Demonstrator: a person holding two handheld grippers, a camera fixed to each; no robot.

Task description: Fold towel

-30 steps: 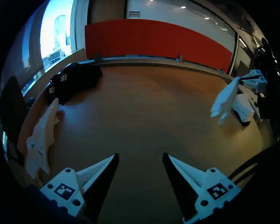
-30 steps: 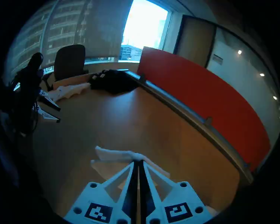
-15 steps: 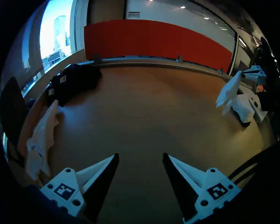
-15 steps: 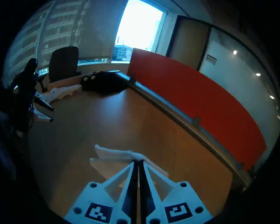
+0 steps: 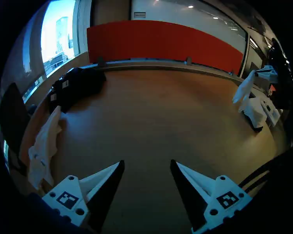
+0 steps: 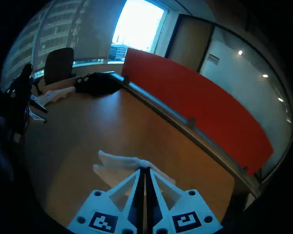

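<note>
My right gripper (image 6: 145, 170) is shut on a white towel (image 6: 121, 167), which bunches out ahead and to the left of its fingertips, lifted above the wooden table (image 6: 107, 128). In the left gripper view that same towel (image 5: 243, 88) hangs at the far right from the right gripper (image 5: 263, 73). My left gripper (image 5: 146, 163) stands open low over the bare table (image 5: 154, 113), nothing between its fingers. Far off at the left of the right gripper view is the left gripper (image 6: 35, 108), held by a dark-sleeved arm (image 6: 15, 99).
A second white towel (image 5: 43, 146) lies at the table's left edge beside a black bag (image 5: 78, 82). More white cloth (image 5: 256, 111) sits at the right. A red partition (image 5: 166, 41) closes the table's far side. An office chair (image 6: 58, 66) stands by the window.
The right gripper has carried the towel up and farther to the right, away from the left gripper. The left gripper has stayed still and open.
</note>
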